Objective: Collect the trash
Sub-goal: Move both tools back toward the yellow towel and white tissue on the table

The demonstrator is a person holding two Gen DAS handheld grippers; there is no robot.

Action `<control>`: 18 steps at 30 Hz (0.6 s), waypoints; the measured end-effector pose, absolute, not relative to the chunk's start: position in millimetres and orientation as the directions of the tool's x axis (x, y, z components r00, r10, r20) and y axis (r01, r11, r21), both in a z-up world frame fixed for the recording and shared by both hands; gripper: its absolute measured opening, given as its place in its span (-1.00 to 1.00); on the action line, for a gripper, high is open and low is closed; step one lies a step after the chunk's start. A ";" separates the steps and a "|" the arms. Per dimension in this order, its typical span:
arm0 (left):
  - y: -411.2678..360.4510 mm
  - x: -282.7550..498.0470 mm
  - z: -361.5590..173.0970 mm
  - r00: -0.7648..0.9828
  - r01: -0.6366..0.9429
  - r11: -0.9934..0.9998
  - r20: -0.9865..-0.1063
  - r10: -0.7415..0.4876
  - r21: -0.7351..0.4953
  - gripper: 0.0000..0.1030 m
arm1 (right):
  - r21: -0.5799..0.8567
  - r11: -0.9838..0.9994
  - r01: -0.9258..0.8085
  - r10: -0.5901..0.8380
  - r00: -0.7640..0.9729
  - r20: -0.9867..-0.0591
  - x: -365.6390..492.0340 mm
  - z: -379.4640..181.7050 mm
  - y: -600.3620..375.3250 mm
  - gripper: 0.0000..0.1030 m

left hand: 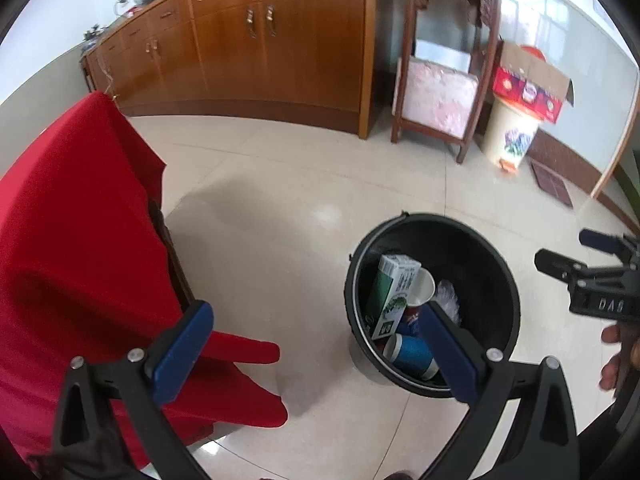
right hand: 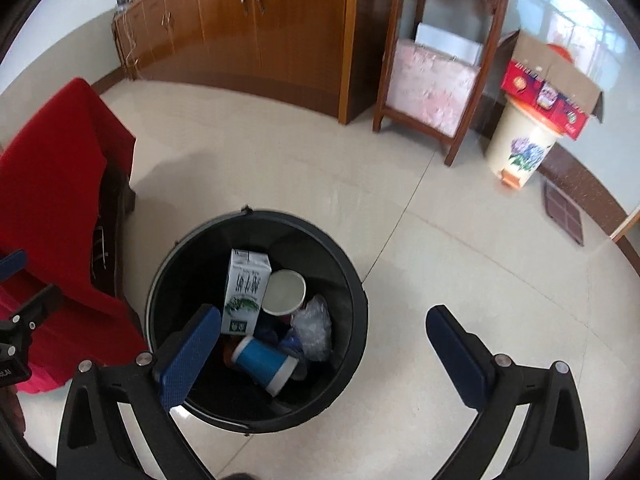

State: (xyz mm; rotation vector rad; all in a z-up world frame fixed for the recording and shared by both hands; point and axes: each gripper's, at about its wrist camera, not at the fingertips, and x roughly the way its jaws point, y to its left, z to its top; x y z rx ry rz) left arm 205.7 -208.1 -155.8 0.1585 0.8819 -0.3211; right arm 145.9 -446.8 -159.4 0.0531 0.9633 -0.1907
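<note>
i read both grippers as empty and spread wide; the left gripper (left hand: 316, 344) has its blue pads far apart with nothing between them, one over the red cloth (left hand: 76, 248), the other over the near rim of the black bin (left hand: 492, 248); the right gripper (right hand: 324, 344) is likewise fully spread, its left pad above the bin's near rim, its right pad above bare tile floor (right hand: 460, 248); the bin stands upright on the floor just beside the cloth-draped furniture; inside it i see a green-and-white carton (right hand: 245, 292) standing on end, a white paper cup (right hand: 284, 293) leaning against it, a blue cup (right hand: 264, 364) lying on its side, and crumpled clear plastic (right hand: 314, 328) beside them; a wooden cabinet (left hand: 256, 48) runs along the far wall; a cream pedal bin (right hand: 520, 148) carries a cardboard box.
</note>
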 end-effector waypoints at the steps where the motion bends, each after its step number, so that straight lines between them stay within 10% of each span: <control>1: -205.9 204.4 -153.6 0.597 0.331 0.944 -0.774 -0.209 0.001 0.99 | -0.036 0.980 0.194 -0.143 0.570 -0.809 141.7 -154.5 -443.9 1.00; 18: -131.0 168.8 -88.2 0.735 0.197 0.980 -0.658 -0.164 -0.024 0.99 | 0.025 0.993 0.112 -0.060 0.693 -0.719 115.5 -81.4 -371.8 1.00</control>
